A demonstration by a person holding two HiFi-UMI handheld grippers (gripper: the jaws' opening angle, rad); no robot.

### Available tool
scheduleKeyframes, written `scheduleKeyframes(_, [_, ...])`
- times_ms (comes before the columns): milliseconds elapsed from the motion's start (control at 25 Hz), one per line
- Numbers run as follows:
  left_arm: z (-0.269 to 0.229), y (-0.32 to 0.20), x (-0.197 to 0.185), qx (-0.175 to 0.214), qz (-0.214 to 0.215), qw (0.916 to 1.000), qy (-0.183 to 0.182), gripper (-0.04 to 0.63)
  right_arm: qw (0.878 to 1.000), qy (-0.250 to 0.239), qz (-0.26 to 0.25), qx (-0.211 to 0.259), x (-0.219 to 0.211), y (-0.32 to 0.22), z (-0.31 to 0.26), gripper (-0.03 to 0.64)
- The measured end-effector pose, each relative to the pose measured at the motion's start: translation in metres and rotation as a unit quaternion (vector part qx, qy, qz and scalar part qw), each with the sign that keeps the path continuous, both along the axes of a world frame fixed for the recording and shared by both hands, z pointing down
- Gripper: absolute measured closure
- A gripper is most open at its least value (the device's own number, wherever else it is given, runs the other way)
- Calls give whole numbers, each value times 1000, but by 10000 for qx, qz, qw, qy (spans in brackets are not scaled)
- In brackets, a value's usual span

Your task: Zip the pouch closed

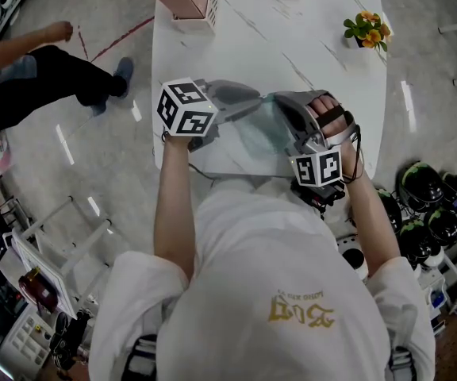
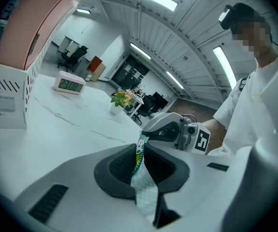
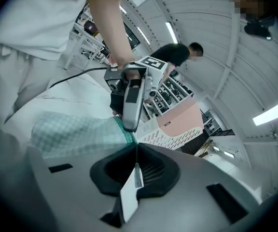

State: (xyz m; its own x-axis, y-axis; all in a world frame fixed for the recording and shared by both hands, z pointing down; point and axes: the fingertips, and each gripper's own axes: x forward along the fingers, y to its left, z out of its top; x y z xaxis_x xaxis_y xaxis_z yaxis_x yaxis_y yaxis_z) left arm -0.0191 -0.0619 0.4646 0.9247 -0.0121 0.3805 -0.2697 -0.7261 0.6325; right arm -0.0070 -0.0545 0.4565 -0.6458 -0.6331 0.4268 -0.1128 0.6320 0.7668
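The left gripper has its dark padded jaws closed on the edge of a pale checked pouch. The pouch's green zip strip rises from between them. Just beyond, the right gripper faces this way, its tip at the top of that strip, and its marker cube shows at its rear. A white marbled worktop spreads behind. It carries a pink and white slotted basket at the left, a small digital clock and a potted plant with yellow flowers. A person in a white shirt stands at the right.
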Motion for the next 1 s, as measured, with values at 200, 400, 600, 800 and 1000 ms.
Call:
scheduleKeyframes(200, [-1,3,-2,-162,198,9996,82,526,9997,74,-201,111,-1,3,0,594])
scheduleKeyframes(400, [-3,4,-2,-265,207,9991,270,535,9995,42,-276,119,1,4,1,594])
scheduleKeyframes(600, [-7,4,-5,-233,186,9989,368,540,9995,-35,-296,65,-2,5,-2,594])
scheduleKeyframes(800, [-7,4,-6,-226,152,9985,466,543,9995,-109,-287,-9,-1,6,-3,594])
scheduleKeyframes(1000, [-4,5,-7,-286,111,9981,536,546,9994,-89,-330,-16,-1,7,0,594])
